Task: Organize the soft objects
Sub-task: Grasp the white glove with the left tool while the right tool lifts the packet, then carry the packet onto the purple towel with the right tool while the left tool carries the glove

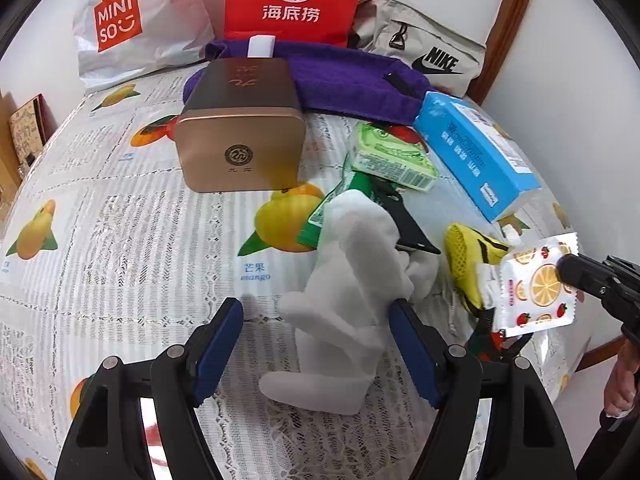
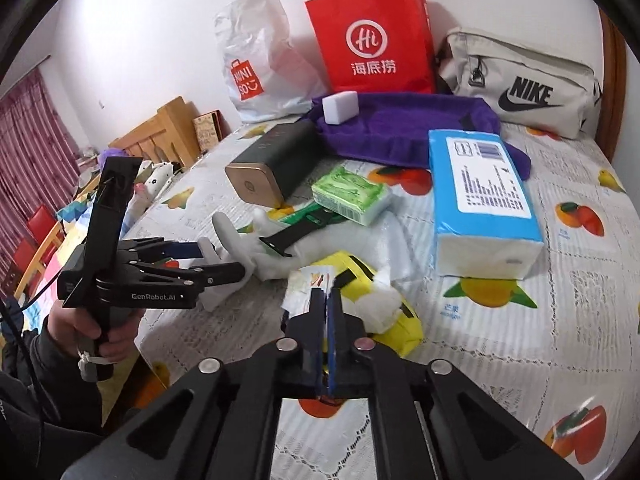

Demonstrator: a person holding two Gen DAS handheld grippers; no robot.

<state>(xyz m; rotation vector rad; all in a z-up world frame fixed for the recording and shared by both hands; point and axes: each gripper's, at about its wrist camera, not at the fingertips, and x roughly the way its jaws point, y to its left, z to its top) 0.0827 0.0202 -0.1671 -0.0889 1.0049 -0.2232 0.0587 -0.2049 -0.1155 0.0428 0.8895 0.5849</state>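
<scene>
Two bags read MINISO (image 1: 119, 20) and NIKE (image 1: 439, 62) (right gripper (image 2: 327, 294) fingers pinch fruit sachet (image 1: 536, 284) — left gripper (image 1: 316, 322) released).

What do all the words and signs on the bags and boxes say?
"MINISO": white plastic bag.
"Hi" and "海底捞": red paper bag.
"NIKE" with a swoosh: beige bag.
"芒果 mango": tablecloth.
"GenRobot.AI": left gripper.
Round emblem: gold tin; the characters under it are too blurred.
Blue tissue pack and green pack: print too small to read.
</scene>
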